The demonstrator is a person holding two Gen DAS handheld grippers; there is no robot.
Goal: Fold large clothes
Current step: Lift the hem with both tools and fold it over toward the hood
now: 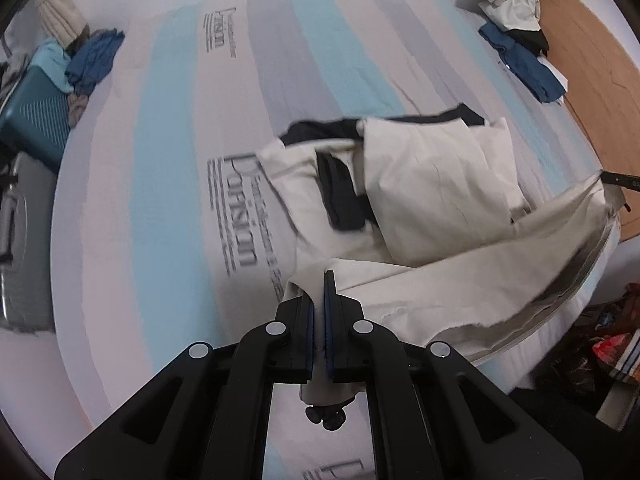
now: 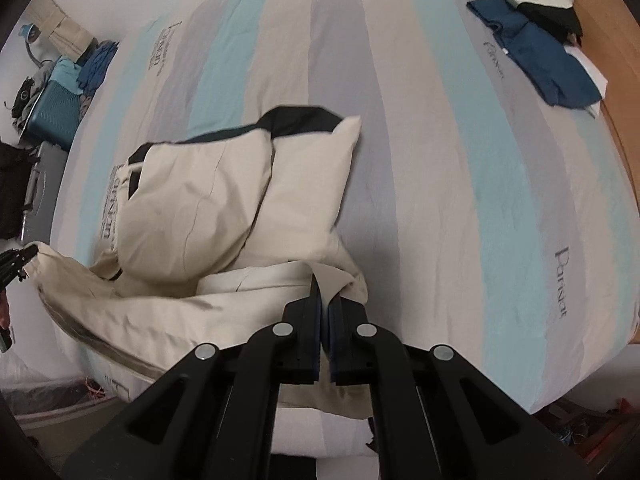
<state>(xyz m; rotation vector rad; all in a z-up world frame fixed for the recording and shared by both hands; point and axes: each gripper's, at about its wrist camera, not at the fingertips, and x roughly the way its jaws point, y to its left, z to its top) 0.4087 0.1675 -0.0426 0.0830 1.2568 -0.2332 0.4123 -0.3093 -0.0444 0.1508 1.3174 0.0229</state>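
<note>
The left gripper [image 1: 320, 304] had its jaws clenched on one edge of the cream jacket [image 1: 432, 184]; the right gripper [image 2: 324, 300] pinched the other. Ahead of both jaws, the jacket's folded bulk lay on the striped bed [image 2: 440, 160].

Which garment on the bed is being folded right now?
Look at the striped bed. Near its front edge lies a cream jacket with black trim, its hem pinched by both sets of fingers. Unlike the blue clothes by the headboard, it is pale.

striped bed [image 1: 168, 152], wooden floor [image 1: 592, 60]
</note>
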